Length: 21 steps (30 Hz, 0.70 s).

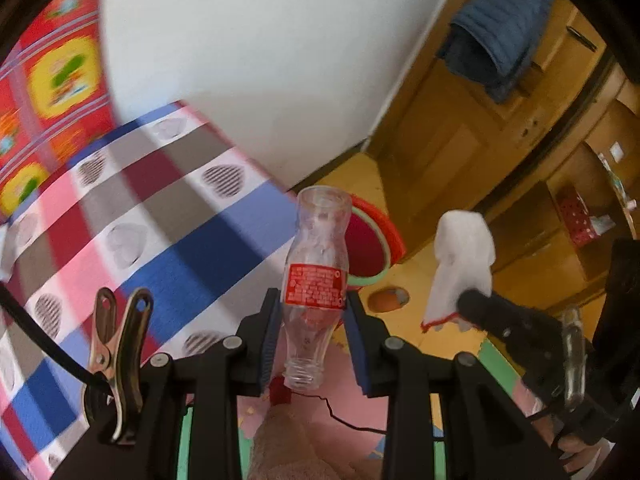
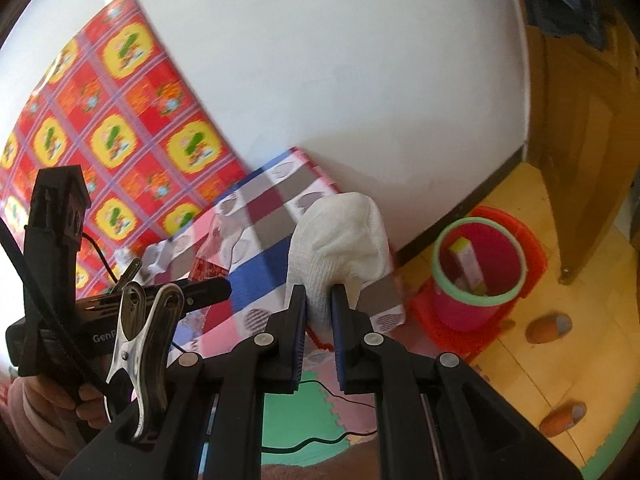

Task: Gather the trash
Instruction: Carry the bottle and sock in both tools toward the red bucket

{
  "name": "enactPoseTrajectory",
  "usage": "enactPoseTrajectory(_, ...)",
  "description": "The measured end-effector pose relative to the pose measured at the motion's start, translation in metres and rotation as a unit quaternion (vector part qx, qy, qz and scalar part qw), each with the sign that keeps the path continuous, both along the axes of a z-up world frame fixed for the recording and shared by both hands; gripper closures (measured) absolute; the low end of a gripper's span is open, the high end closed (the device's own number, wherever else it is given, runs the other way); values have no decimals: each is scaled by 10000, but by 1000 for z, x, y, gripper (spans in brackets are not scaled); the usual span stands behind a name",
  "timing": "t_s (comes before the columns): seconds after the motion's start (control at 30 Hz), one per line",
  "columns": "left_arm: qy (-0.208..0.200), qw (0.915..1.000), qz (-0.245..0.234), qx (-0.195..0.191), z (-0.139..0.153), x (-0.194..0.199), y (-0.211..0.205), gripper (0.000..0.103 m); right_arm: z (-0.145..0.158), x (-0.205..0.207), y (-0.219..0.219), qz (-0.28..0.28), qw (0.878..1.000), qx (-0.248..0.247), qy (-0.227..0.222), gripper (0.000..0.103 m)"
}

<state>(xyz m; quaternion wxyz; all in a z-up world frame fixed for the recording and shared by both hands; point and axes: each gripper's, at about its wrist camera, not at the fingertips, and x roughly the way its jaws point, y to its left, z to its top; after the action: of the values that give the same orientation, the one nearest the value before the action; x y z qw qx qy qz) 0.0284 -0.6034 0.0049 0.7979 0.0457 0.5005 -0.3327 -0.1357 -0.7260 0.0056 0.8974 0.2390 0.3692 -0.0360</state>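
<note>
My left gripper (image 1: 314,314) is shut on a clear plastic bottle (image 1: 318,256) with a red label, held neck-down above the floor. My right gripper (image 2: 319,300) is shut on a white sock (image 2: 340,240) with a red-trimmed cuff; the sock (image 1: 460,260) also shows in the left wrist view at the right. A red bin with a green rim (image 2: 478,276) stands on the floor by the wall, to the right of the sock, with a pink carton (image 2: 468,264) inside. In the left wrist view the bin (image 1: 370,248) is partly hidden behind the bottle.
A bed with a checked blue, red and grey cover (image 1: 132,232) fills the left. Brown slippers (image 2: 548,328) lie on the yellow floor. A wooden door (image 1: 460,128) with a blue jacket (image 1: 496,36) stands at the right. Foam mats (image 2: 304,412) cover the floor below.
</note>
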Motion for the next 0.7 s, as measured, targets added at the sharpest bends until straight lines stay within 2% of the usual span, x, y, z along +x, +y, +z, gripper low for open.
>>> enactPoseTrajectory(0.37,89,9979,-646,-18,-15,40,-95,71,-23,29,-73,-255,9991,66,326,90)
enactPoseTrajectory(0.7,165,9956,-908,143,-22,47,-159,71,-35,40,-123,-469,9981,124,389,90)
